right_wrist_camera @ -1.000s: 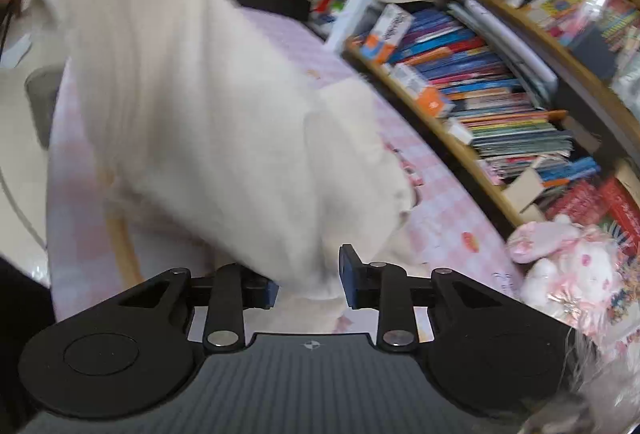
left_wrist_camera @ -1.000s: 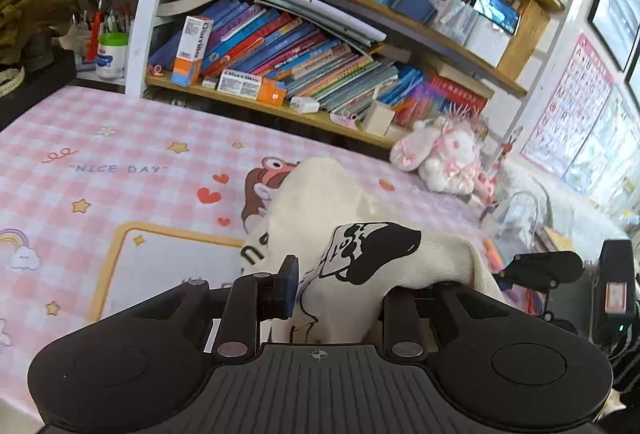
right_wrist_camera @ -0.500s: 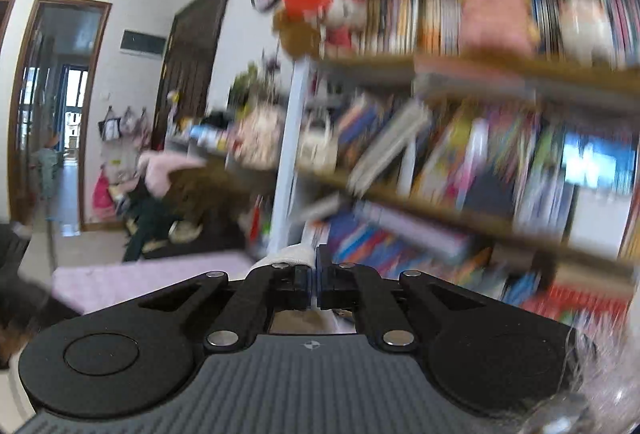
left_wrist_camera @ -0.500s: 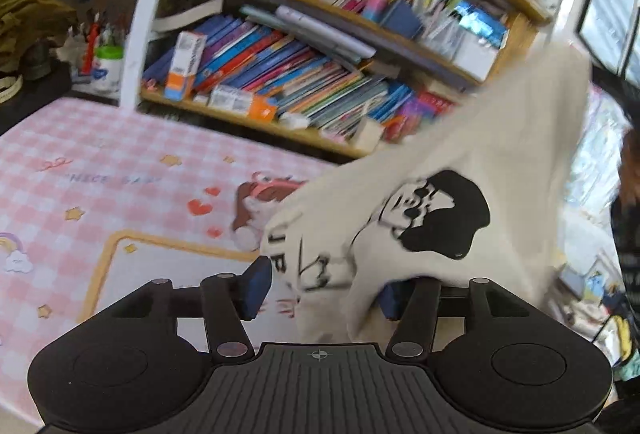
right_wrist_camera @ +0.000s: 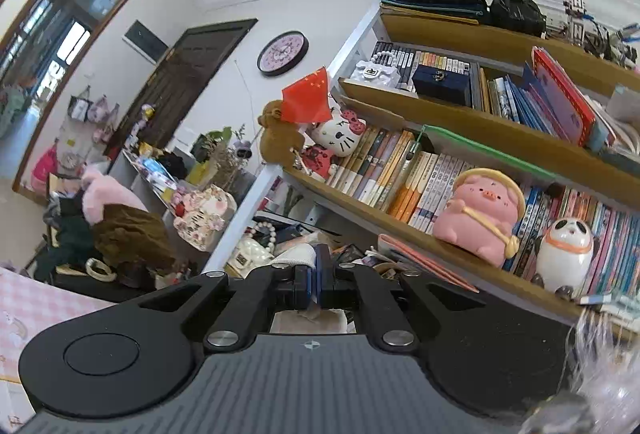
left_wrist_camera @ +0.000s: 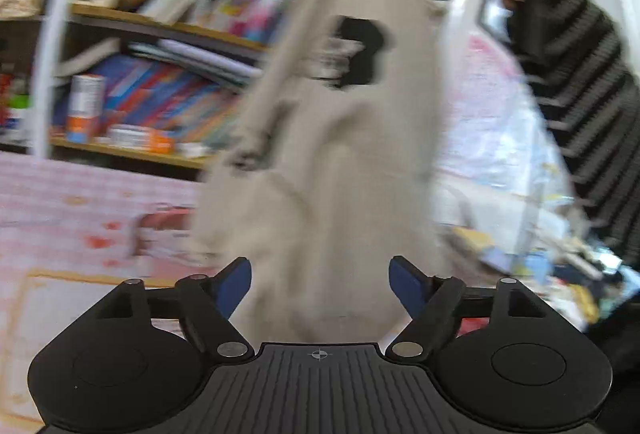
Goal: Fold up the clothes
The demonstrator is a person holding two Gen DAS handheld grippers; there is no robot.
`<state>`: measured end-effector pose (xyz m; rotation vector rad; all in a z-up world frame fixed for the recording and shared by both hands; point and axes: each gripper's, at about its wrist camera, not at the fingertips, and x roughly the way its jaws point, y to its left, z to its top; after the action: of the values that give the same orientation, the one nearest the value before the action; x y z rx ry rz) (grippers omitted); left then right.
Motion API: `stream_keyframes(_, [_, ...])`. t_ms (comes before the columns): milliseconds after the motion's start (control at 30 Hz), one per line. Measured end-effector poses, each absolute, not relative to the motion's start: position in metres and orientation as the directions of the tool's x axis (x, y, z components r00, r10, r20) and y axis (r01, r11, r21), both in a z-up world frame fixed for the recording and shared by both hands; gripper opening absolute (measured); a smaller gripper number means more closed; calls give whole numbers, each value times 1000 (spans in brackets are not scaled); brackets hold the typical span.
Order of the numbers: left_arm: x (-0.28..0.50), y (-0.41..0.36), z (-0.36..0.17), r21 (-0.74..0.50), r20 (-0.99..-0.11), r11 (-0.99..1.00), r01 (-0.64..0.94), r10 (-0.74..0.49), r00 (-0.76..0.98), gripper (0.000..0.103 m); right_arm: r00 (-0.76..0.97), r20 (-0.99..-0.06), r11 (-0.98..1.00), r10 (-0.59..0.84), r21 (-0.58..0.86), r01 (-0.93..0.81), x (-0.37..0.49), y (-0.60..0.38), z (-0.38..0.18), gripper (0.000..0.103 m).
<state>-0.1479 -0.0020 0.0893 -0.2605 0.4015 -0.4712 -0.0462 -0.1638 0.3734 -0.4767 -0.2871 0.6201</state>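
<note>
The cream shirt [left_wrist_camera: 340, 137] hangs in the air over the pink tablecloth [left_wrist_camera: 80, 201], so I can shake it flat. My right claw [right_wrist_camera: 316, 284] pinches its edge up high; my left claw [left_wrist_camera: 320, 280] gapes wide around the hanging cloth, gripping nothing.

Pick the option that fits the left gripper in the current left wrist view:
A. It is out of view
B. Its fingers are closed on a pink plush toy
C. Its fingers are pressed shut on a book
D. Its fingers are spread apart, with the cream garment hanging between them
D: the left gripper has its blue-padded fingers spread wide, and the cream garment hangs down through the gap between them; the blur hides any contact.
</note>
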Motion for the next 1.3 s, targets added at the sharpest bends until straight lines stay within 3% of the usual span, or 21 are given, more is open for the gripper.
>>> stream_keyframes(133, [-129,-50,89,-231,-389,832,504,-554,736,87,793,94,711,603,-515,-479,-43,-155,369,2])
stream_keyframes(300, [-91,-95,83,-86,-488,924,373,-365,793,87,818,75,716,571,-533,-450,-42,-152,360,2])
stream_keyframes(533, [-62,-81,73,46,-461,973,225,-179,869,87,844,42,734,535,-519,-439,-52,-176,352,2])
stream_keyframes(633, [-34,-40,76,41,-450,995,88,-60,891,87,857,19,739,516,-516,-433,-50,-183,344,2])
stream_keyframes(700, [-25,-17,81,-34,-447,999,18,-31,894,87,865,3,742,502,-516,-428,-48,-186,338,3])
stream_keyframes(767, [-31,1,84,-111,-437,994,23,-70,897,87,873,-12,745,488,-515,-424,-47,-190,332,2])
stream_keyframes(900, [-59,-7,75,-85,-427,991,105,-131,895,87,887,-43,751,460,-515,-414,-43,-197,320,3])
stream_keyframes(1167, [-103,-83,65,127,-437,956,266,-187,880,87,888,-27,747,459,-528,-403,-45,-192,332,2])
stream_keyframes(1300, [-90,-130,52,382,-382,909,169,-12,924,87,887,-16,745,462,-535,-398,-46,-189,340,3])
